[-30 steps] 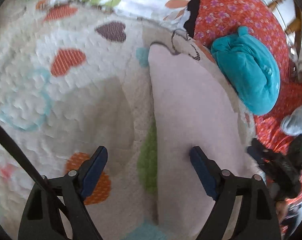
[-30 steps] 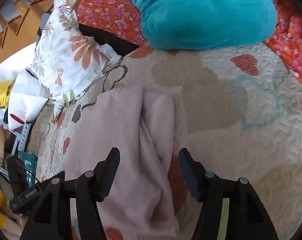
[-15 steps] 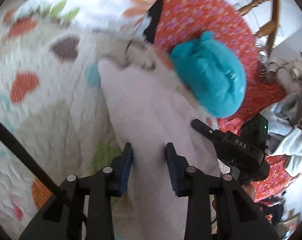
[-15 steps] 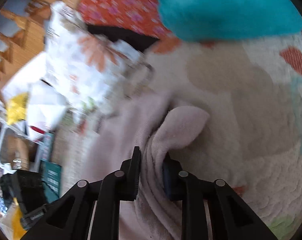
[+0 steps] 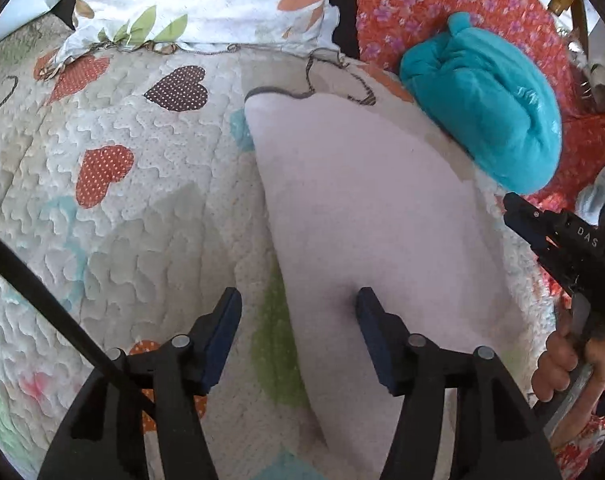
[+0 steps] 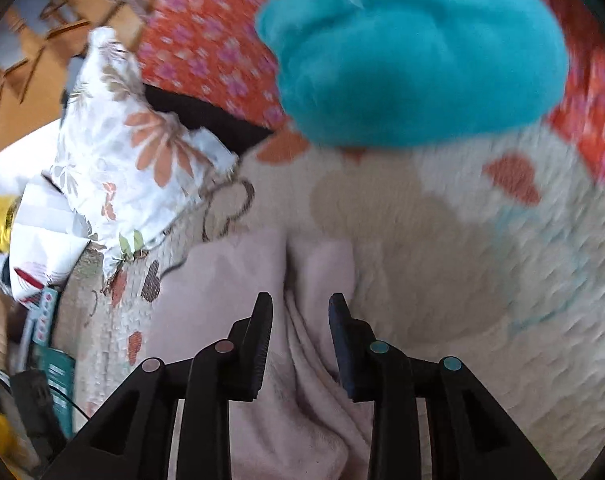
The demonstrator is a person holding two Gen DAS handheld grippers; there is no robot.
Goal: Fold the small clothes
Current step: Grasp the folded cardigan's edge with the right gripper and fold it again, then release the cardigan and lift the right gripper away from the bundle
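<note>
Left wrist view, left to right: quilted heart-print bedspread on the bed, floral pillow at the top edge. Left gripper low centre, jaws opening, nothing pinched; left pad over bare quilt, right pad over the cloth, contact unclear. Pale pink garment lying flat on the bedspread, folded into a long strip running up from the jaws. Teal bundle beside its upper right edge, on red floral fabric. Right hand at far right.

Right wrist view, blurred: pillow left, pink garment bottom centre with a lengthwise crease. Right gripper straddling that crease, jaws opening, pads clear of cloth. Teal bundle above.
</note>
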